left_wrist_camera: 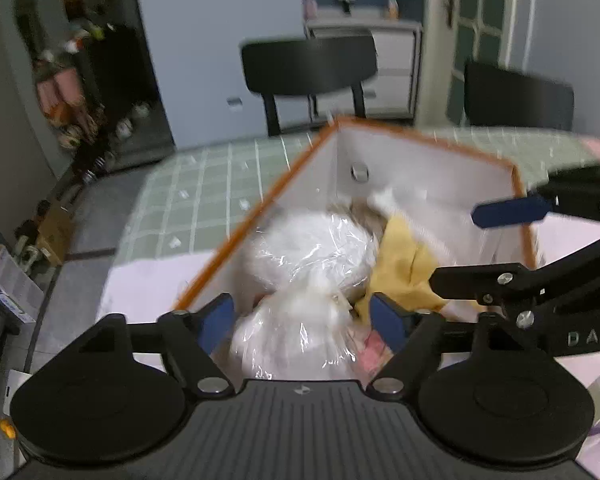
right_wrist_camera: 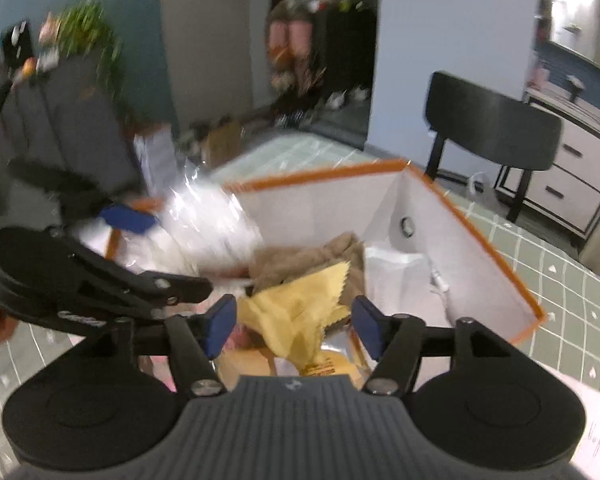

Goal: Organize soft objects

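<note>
A white storage box with an orange rim (left_wrist_camera: 424, 136) (right_wrist_camera: 480, 232) stands on the green tiled table. Inside lie white fluffy items wrapped in clear plastic (left_wrist_camera: 312, 248) (right_wrist_camera: 212, 216), a yellow cloth (left_wrist_camera: 404, 264) (right_wrist_camera: 300, 304), a brown plush cloth (right_wrist_camera: 308, 256) and a white bag (right_wrist_camera: 396, 264). My left gripper (left_wrist_camera: 304, 322) is open above the near plastic-wrapped bundle (left_wrist_camera: 292, 332), empty. My right gripper (right_wrist_camera: 294, 324) is open over the yellow cloth, holding nothing. Each gripper shows in the other's view: the right (left_wrist_camera: 500, 248), the left (right_wrist_camera: 152, 248).
Two black chairs (left_wrist_camera: 312, 68) (left_wrist_camera: 520, 96) stand behind the table. The green grid tablecloth (left_wrist_camera: 204, 196) surrounds the box. A white sheet (left_wrist_camera: 148, 292) lies left of the box. A packet with yellow print (right_wrist_camera: 324, 364) lies under the yellow cloth.
</note>
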### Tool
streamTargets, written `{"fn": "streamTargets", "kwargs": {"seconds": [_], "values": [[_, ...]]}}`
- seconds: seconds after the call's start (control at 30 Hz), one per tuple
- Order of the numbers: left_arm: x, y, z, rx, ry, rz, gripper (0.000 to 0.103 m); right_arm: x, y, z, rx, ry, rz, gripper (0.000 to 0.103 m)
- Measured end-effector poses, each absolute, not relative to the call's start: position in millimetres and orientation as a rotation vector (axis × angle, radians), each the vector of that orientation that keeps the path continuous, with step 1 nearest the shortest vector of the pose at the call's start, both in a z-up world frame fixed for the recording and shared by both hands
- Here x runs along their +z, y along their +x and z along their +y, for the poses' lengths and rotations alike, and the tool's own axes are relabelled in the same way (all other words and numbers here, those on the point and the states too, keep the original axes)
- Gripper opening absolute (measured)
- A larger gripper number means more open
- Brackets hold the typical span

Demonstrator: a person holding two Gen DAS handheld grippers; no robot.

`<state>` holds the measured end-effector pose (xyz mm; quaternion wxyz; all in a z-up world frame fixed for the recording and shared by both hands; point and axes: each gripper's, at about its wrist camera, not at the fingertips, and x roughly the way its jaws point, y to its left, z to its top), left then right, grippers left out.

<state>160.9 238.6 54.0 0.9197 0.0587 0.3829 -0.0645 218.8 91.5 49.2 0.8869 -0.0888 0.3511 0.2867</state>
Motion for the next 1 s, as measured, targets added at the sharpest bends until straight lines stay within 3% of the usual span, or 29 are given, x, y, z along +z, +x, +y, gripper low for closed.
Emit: {"fn": "streamTargets", "kwargs": {"seconds": [0.13, 0.23, 0.33, 1.0], "values": [[73.2, 146.1, 237.7, -0.116, 0.03, 0.742, 0.095, 64.3, 204.2, 74.5, 0.559, -0.088, 0.675, 0.084], [83.5, 135.9, 234.9, -0.101, -0.001, 0.721, 0.095, 74.6, 190.2, 65.4, 0.534, -0.028, 0.635, 0.087], [90.8, 123.4, 231.3, -0.06, -0.013, 0.716, 0.095, 84.2, 176.8, 59.7, 0.505, 0.023, 0.614, 0.1], [66.5, 76.6, 223.5, 0.102, -0.062, 0.767, 0.098, 72.9, 101.4, 56.2, 0.271, 0.022, 0.667, 0.1]]}}
